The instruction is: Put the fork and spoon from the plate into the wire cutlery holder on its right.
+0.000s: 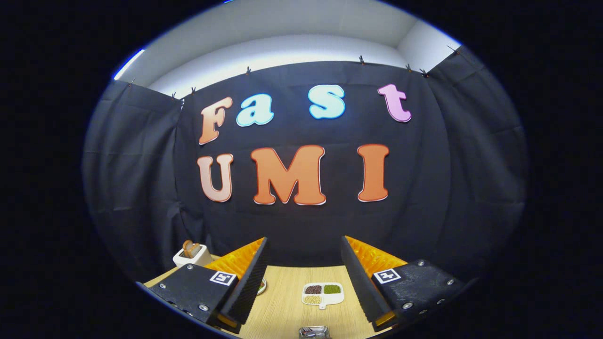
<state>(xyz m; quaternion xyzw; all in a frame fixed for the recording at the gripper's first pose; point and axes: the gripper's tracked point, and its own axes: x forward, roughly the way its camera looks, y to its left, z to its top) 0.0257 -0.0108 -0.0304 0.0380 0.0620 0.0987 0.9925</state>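
Wooden table (282, 301) under wide-apart gripper (305, 263) fingers

Wooden tabletop (282, 306), light grain, runs back to booth wall. White toaster (191, 256) at far left corner of table, close to black cloth wall (306, 221); brown slices (190, 248) stand upright in its slots. White divided dish (322, 294) sits mid-table, w/ small tab handle on its near side. Three compartments: dark brown grains (313, 289) back left, green grains (332, 288) back right, pale yellow grains (313, 299) front left. Dish well apart from toaster. Cloth hung by small clips along top edge; pale wall (282, 52) and ceiling above, w/ bright light strip (128, 63) upper left.
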